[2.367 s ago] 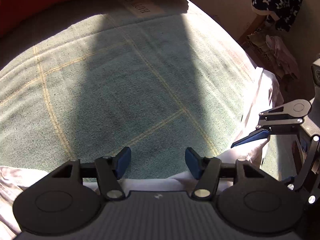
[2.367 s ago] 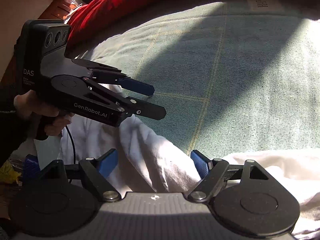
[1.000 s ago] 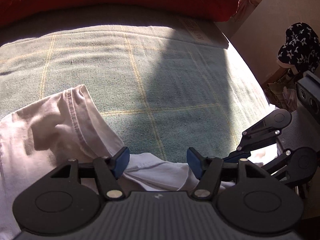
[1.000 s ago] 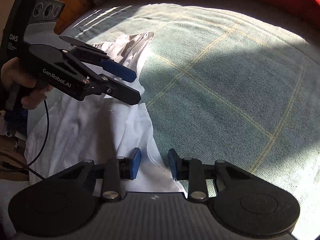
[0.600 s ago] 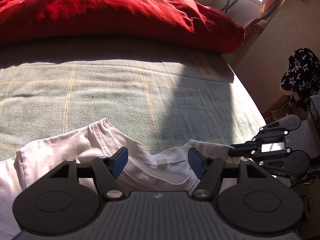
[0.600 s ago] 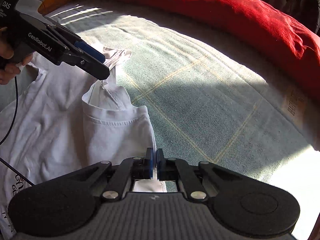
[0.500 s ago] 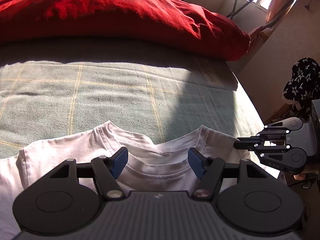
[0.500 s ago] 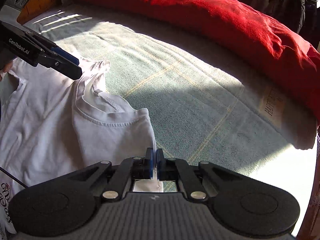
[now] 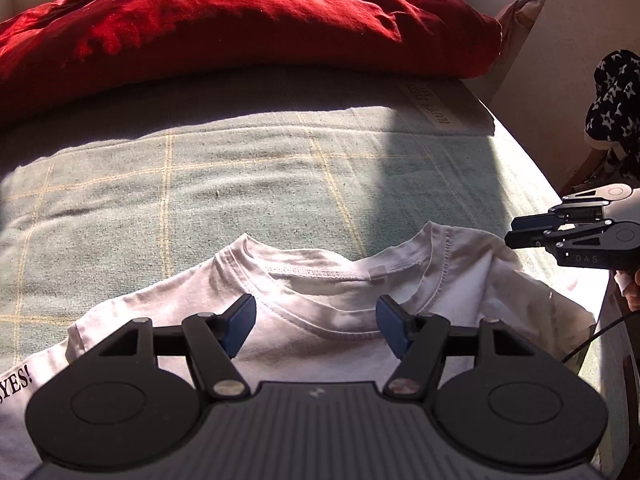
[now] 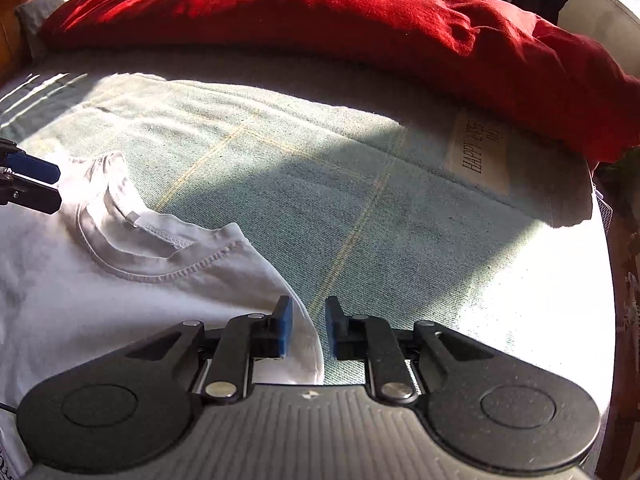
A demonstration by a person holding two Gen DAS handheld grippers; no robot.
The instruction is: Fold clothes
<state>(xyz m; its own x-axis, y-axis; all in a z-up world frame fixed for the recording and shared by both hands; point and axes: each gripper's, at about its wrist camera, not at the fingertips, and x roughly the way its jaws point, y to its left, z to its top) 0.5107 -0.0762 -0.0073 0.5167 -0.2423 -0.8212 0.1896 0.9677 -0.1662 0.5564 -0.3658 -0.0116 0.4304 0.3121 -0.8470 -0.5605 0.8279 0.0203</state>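
We see a white T-shirt (image 9: 320, 300) lying spread on the green checked blanket (image 9: 200, 184), neckline toward the red duvet (image 9: 240, 20). Its ribbed collar (image 9: 320, 272) lies open with a small tag inside the back neck, the cloth is rumpled around the shoulders, and black lettering — "YES!" — shows at the left edge. Our left gripper (image 9: 312, 320) hovers above the chest just below the collar, jaws wide apart and holding nothing. Our right gripper (image 10: 308, 328) sits at the shirt's shoulder edge; its jaws have just been opening, and the hem lies between the blue pads (image 10: 285, 330) with a gap on both sides — released.
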